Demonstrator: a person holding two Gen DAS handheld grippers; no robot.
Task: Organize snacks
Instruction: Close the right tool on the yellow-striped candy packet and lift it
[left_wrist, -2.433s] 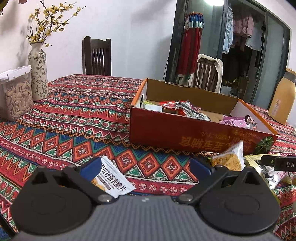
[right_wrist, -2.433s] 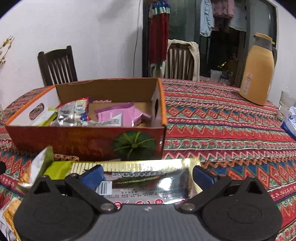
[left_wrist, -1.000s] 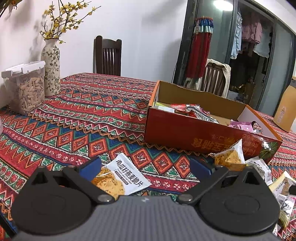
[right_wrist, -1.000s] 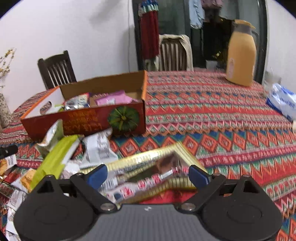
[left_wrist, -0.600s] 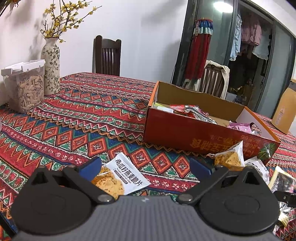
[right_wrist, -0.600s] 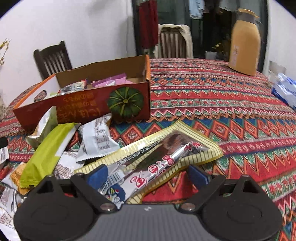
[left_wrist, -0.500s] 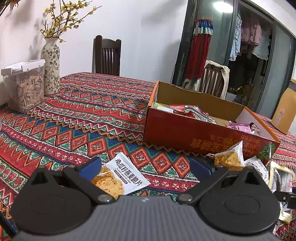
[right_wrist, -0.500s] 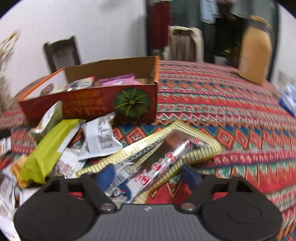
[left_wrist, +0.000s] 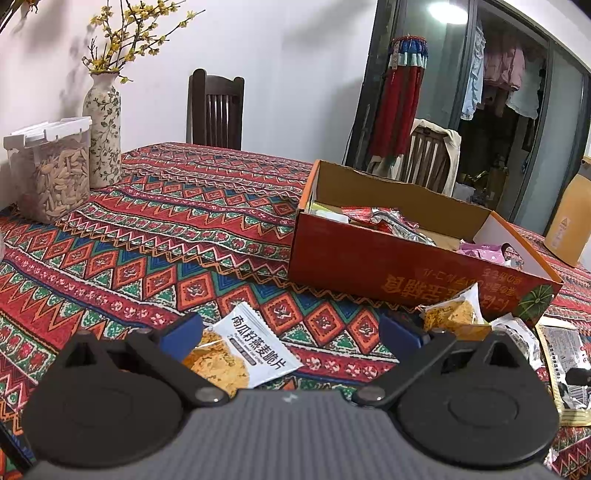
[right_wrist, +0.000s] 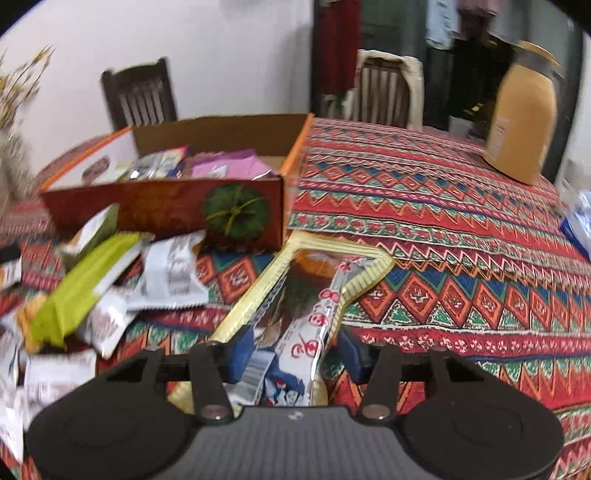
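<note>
An orange cardboard box (left_wrist: 388, 266) (right_wrist: 162, 206) on the patterned tablecloth holds several snack packets. My left gripper (left_wrist: 290, 326) hovers open, and a white oat-crisp packet (left_wrist: 255, 350) lies on the cloth near its left finger, untouched. In the right wrist view my right gripper (right_wrist: 295, 350) has its jaws closing on a long gold-edged snack packet (right_wrist: 314, 295). The blue pads pinch the packet's sides and its silver middle buckles up. More loose packets (right_wrist: 85, 291) are heaped to the left, in front of the box.
A flowered vase (left_wrist: 103, 129) and a clear tub of seeds (left_wrist: 51, 173) stand at the far left. A tan thermos jug (right_wrist: 521, 122) stands at the far right, with chairs behind the table. Another crisp packet (left_wrist: 454, 314) leans on the box front.
The right gripper's jaws have narrowed around the gold-edged packet, which now runs lengthwise between them. The right view has shifted nearer the box. The left gripper has stayed put.
</note>
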